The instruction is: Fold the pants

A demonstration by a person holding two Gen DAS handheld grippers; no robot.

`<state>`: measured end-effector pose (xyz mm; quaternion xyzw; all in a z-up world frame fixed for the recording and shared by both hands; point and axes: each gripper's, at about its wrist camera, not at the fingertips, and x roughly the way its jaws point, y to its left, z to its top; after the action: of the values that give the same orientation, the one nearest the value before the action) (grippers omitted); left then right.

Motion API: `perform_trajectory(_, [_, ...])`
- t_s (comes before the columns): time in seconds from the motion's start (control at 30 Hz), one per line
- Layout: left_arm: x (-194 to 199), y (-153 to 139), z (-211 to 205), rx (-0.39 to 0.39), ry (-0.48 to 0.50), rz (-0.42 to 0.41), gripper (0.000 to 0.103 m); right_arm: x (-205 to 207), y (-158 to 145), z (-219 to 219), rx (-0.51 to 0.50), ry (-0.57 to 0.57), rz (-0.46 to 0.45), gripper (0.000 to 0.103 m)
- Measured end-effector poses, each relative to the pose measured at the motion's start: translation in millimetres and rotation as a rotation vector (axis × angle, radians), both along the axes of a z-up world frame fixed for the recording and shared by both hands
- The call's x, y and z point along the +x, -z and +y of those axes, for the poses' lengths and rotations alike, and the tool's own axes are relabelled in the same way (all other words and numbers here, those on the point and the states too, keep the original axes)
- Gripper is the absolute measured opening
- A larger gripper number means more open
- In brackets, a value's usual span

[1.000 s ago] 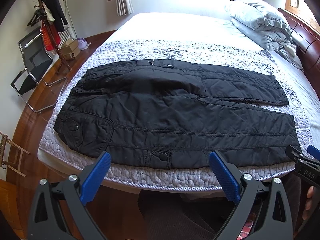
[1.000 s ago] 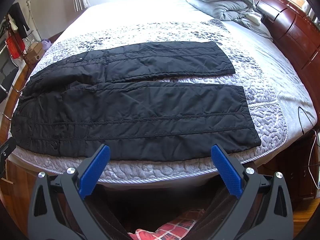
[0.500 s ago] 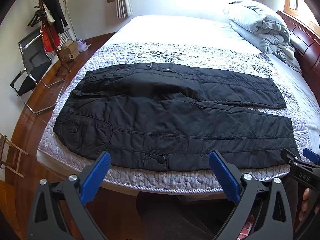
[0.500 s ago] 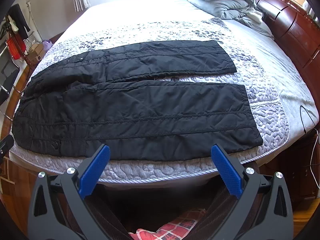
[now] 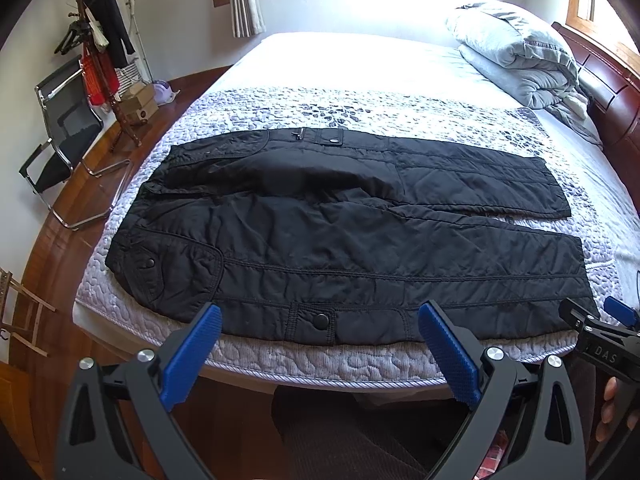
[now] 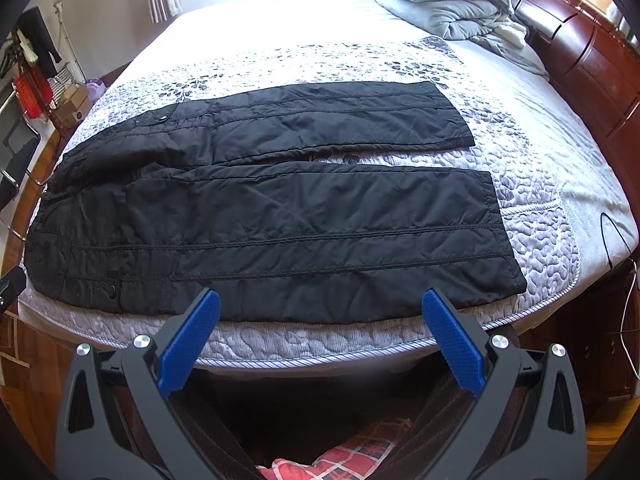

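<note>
Black quilted pants (image 5: 340, 240) lie flat across the bed, waist at the left, both legs running right with a gap between them. In the right wrist view the same pants (image 6: 280, 216) show their two leg hems at the right. My left gripper (image 5: 320, 336) hangs open just off the bed's near edge, below the snap pocket. My right gripper (image 6: 320, 328) is open too, off the near edge beneath the near leg. Nothing sits between either pair of blue pads. The right gripper (image 5: 600, 344) also shows at the far right of the left wrist view.
The bed has a grey patterned quilt (image 5: 360, 112). A folded grey duvet (image 5: 516, 60) lies near the wooden headboard (image 6: 580, 40). A coat stand (image 5: 100, 56), chair (image 5: 64, 140) and boxes stand on the wood floor at the left. A cable (image 6: 612, 236) hangs off the bed's right corner.
Both grippers have drawn back and risen slightly, so the pants sit a little farther up in each view. The pants have not moved. Both grippers stay open.
</note>
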<state>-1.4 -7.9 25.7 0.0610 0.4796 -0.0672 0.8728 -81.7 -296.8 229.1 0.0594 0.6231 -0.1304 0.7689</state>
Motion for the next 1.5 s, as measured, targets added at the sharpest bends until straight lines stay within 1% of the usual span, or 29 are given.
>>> perform_trajectory(0.5, [2.1, -4.0, -0.5, -0.006, -0.001, -0.011, 0.099, 2.4, -5.6, -3.1, -0.016, 0.003, -0.016, 0.101])
perform_trajectory(0.87, [6.3, -3.7, 0.0, -0.001, -0.004, -0.017, 0.099, 4.9, -2.4, -4.9, -0.036, -0.006, -0.014, 0.101])
perform_trajectory(1.03, [10.8, -1.4, -0.8, 0.001, -0.006, -0.014, 0.099, 8.8, -0.8, -10.8, 0.008, -0.001, -0.025, 0.101])
perform_trajectory(1.1, [14.6, 0.5, -1.0, 0.001, -0.009, -0.01, 0.099, 11.4, -0.2, -13.0, 0.005, -0.009, -0.029, 0.101])
perform_trajectory(1.2, [22.2, 4.2, 1.9, -0.007, -0.019, -0.006, 0.099, 18.9, 0.6, -19.9, -0.038, -0.025, -0.037, 0.101])
perform_trajectory(1.27, [28.1, 4.3, 4.9, -0.028, -0.01, -0.033, 0.099, 29.0, -0.1, -29.4, -0.119, -0.06, -0.049, 0.101])
perform_trajectory(1.33, [41.3, 2.6, 11.6, -0.048, 0.021, -0.074, 0.099, 45.7, -0.6, -40.4, -0.294, -0.126, -0.049, 0.101])
perform_trajectory(1.37, [49.8, 0.8, 16.2, -0.073, 0.047, -0.086, 0.1, 58.4, 0.3, -48.6, -0.418, -0.168, -0.049, 0.101])
perform_trajectory(1.4, [58.6, -1.5, 22.7, -0.11, 0.074, -0.104, 0.1, 65.2, 1.2, -54.6, -0.471, -0.181, -0.049, 0.101])
perform_trajectory(1.43, [75.2, -4.9, 35.3, -0.162, 0.08, -0.134, 0.1, 79.7, 5.3, -70.5, -0.519, -0.189, -0.032, 0.101])
perform_trajectory(1.47, [89.9, -5.9, 44.9, -0.186, 0.065, -0.137, 0.1, 89.7, 9.6, -84.1, -0.509, -0.188, -0.015, 0.101])
perform_trajectory(1.5, [116.6, -5.4, 61.4, -0.235, 0.056, -0.113, 0.1, 102.4, 15.5, -101.2, -0.48, -0.185, 0.01, 0.101])
